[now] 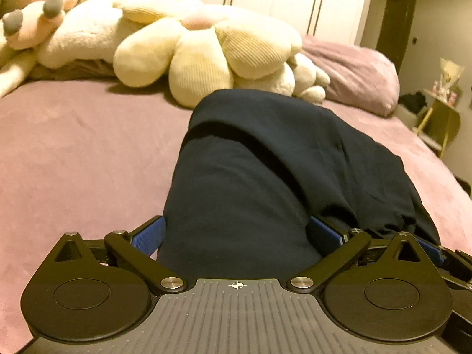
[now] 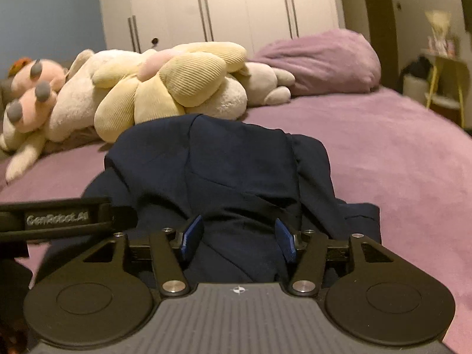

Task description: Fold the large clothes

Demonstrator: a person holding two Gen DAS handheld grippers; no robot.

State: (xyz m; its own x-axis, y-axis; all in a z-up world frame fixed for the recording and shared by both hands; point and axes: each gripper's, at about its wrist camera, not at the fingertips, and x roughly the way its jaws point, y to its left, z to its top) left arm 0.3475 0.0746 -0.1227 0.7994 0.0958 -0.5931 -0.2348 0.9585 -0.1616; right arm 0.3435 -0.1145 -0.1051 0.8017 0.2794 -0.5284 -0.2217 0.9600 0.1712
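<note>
1. Dark navy garment (image 1: 265, 162) lies in a rumpled, partly folded heap on the purple bed (image 1: 73, 153); in the left wrist view it runs from 6 o'clock up to centre.
2. Left tool (image 1: 236, 236): jaws spread wide, blue pads (image 1: 150, 236) at either side of a thick fold of the garment. Cloth bulges between and over them, touching both pads. Cannot tell whether this counts as a real pinch; the jaws look released, not clenched.
3. Right tool (image 2: 239, 236): blue pads (image 2: 191, 236) set apart with navy cloth (image 2: 224, 162) bunched between them. Gap narrower than on the left tool. Cloth touches both pads, but a firm grasp cannot be confirmed.
4. In the right wrist view the garment fills the centre, with a layered fold edge crossing its top and a loose flap out at 3 o'clock.
5. The left tool's black body (image 2: 56, 218) shows at 9 o'clock in the right wrist view, just beside the garment's edge, with blurred lettering on it.
6. Yellow flower-shaped cushion (image 1: 206, 56) sits at 12 o'clock just beyond the garment, on the bed.
7. Cream plush toys (image 1: 73, 35) pile at 10 to 11 o'clock, one with pink paws and grey tips.
8. Purple pillow (image 1: 354, 70) at 1 to 2 o'clock, near the cushion.
9. White wardrobe (image 2: 221, 8) with long handles stands behind the bed at 12 o'clock.
10. Small yellow-legged side table (image 1: 439, 118) at 3 o'clock off the bed edge, items on it blurred.
</note>
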